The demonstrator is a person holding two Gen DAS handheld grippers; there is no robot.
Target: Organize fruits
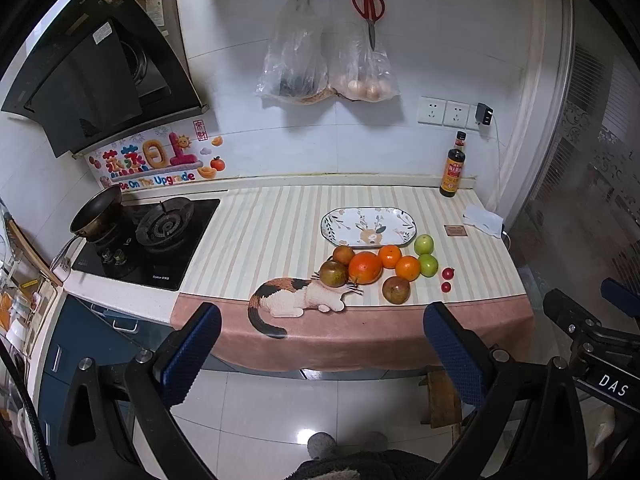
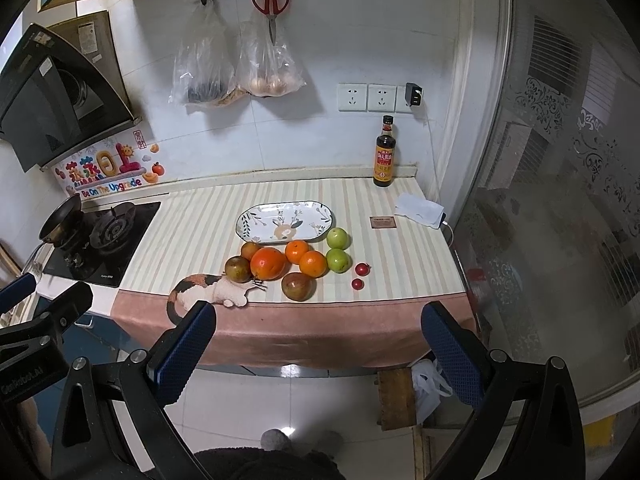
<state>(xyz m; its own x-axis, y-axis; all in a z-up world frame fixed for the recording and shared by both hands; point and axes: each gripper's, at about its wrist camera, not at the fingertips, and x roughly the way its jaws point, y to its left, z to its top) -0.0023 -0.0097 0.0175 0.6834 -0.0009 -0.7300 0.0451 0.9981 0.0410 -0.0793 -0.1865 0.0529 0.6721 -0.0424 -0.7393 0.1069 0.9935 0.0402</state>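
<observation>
The oval plate (image 2: 260, 216) lies flat on the striped counter cloth (image 2: 192, 240), its long axis running left to right across my view, bare of fruit. Just in front of it sits the fruit in a loose cluster: a large orange (image 2: 269, 263), two smaller oranges (image 2: 297, 251) (image 2: 313, 263), three brownish round fruits (image 2: 237, 268) (image 2: 296, 286) (image 2: 250, 249), two green apples (image 2: 338, 238) (image 2: 338, 260) touching each other, and two small red fruits (image 2: 362, 269) (image 2: 357, 283) a little apart to the right. My right claw (image 2: 320, 332) and my left claw (image 1: 322, 332) both hang out over the floor short of the counter edge, fingers spread wide, gripping nothing. Nothing stands between them and the fruit. A dark sauce bottle (image 2: 385, 154) stands upright at the back wall, its label too small to read. A wall sticker (image 2: 108, 176) by the gas hob (image 2: 100, 236) reads "Be On The Upgrade". Red scissors (image 2: 271, 4) and two plastic bags (image 2: 236, 68) hang above. My other tool's body shows "DAS" in the left view
</observation>
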